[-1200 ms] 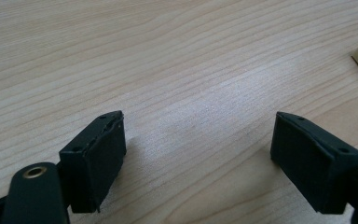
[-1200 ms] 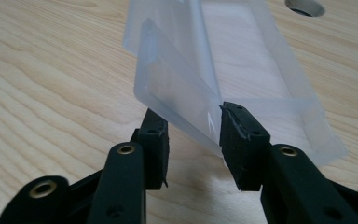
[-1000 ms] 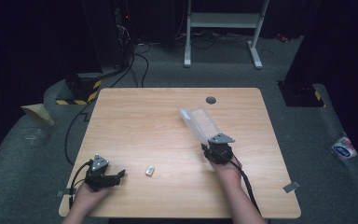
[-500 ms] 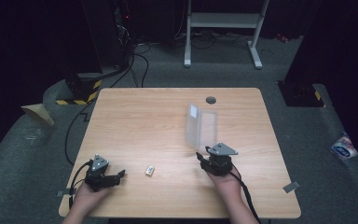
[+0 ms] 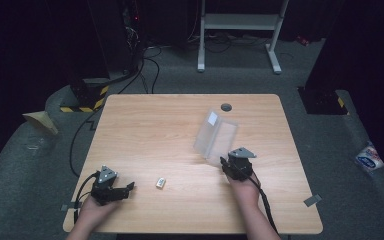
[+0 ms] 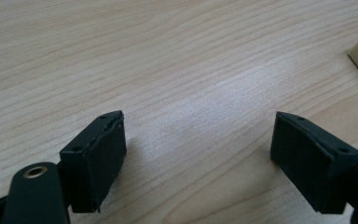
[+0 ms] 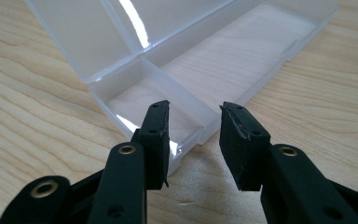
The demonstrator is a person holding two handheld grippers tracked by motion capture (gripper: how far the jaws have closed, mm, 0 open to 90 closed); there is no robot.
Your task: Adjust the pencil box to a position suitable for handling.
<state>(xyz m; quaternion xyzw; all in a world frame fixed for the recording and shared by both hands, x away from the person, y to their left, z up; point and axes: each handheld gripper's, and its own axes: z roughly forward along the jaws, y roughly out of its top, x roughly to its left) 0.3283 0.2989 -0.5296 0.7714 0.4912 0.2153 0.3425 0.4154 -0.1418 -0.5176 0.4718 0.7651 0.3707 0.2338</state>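
Since a second ago the clear plastic box [image 5: 215, 136] has swung from a closed, slanted case into an open one, its lid now standing up and leaning away while the tray lies flat on the wooden table [image 5: 145, 125]; the right gripper [image 5: 226, 165] has just been closing its jaws, and they stand a little apart, with the left jaw overlapping the tray's near corner and no visible clamp on it. Nearest the person, the left gripper [image 5: 129, 187] rests at the near left with its jaws wide apart over bare wood, nothing between them. Just beyond it and toward the middle lies a small white block [image 5: 161, 182], well apart from the box. In the right gripper view the tray [image 7: 223, 70] shows thin translucent walls and a divider near the close end. It looks light and hollow, likely to skid on the smooth wood if pushed; the walls seem stiff enough but would flex or crack under a hard squeeze, and the glossy plastic looks slippery. A near wall or corner rim seems the best hold, pinched gently across its thickness; the upright lid [image 7: 79, 37] would probably just swing on its hinge.
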